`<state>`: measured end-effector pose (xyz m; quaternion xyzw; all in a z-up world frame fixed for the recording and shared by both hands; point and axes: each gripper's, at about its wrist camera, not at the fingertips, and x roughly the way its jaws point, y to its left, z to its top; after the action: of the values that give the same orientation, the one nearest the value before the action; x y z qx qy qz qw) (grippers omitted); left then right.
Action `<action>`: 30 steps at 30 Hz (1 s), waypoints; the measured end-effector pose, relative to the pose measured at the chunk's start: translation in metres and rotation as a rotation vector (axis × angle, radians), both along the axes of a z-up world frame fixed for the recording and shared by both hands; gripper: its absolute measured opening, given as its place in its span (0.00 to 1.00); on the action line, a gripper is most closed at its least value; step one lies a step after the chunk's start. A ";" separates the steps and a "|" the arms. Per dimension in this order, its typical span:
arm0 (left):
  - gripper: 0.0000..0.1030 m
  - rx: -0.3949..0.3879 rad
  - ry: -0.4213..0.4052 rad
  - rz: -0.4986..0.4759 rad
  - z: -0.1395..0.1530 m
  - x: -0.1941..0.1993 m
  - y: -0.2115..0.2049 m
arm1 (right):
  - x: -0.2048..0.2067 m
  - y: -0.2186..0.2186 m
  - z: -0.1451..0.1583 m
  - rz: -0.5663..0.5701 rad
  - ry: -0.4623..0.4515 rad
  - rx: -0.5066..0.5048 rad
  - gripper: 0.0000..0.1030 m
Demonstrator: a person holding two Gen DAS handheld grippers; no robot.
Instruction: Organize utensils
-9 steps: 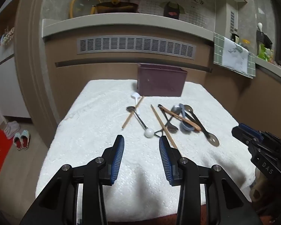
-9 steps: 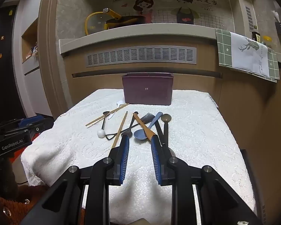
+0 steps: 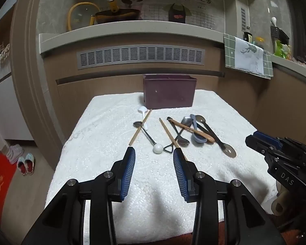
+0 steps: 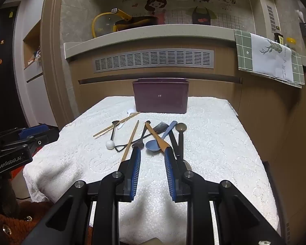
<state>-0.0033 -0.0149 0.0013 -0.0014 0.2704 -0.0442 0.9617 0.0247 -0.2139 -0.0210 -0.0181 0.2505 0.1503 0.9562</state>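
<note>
A pile of utensils lies on a white towel: a blue spoon, a wooden spoon, dark spoons, two chopsticks and a white-ball-ended spoon. A dark purple bin stands upright behind them. My left gripper is open and empty, just short of the white ball. My right gripper is open and empty, its tips just short of the blue spoon and wooden spoon. The bin also shows in the right wrist view.
A wood-panelled counter front with a grey vent rises right behind the bin. A green checked cloth hangs at the right. The towel edge drops off at left, with slippers on the floor below.
Both grippers have edged slightly forward toward the utensils. The utensils and bin have not moved.
</note>
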 end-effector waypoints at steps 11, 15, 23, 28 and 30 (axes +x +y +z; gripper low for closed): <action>0.39 0.008 0.024 0.022 -0.002 0.006 0.003 | 0.000 0.001 -0.001 0.014 -0.005 -0.006 0.22; 0.39 0.012 0.031 0.023 -0.004 0.007 0.001 | 0.000 0.002 -0.002 0.021 0.001 -0.009 0.22; 0.39 0.001 0.047 0.027 -0.009 0.007 0.004 | 0.003 0.003 -0.004 0.028 0.014 -0.011 0.22; 0.39 -0.001 0.050 0.030 -0.009 0.008 0.004 | 0.003 0.003 -0.006 0.027 0.019 -0.010 0.22; 0.39 -0.004 0.054 0.031 -0.011 0.009 0.004 | 0.004 0.003 -0.006 0.027 0.019 -0.010 0.22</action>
<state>0.0052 -0.0106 -0.0094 -0.0085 0.2963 -0.0296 0.9546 0.0282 -0.2112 -0.0267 -0.0250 0.2601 0.1618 0.9516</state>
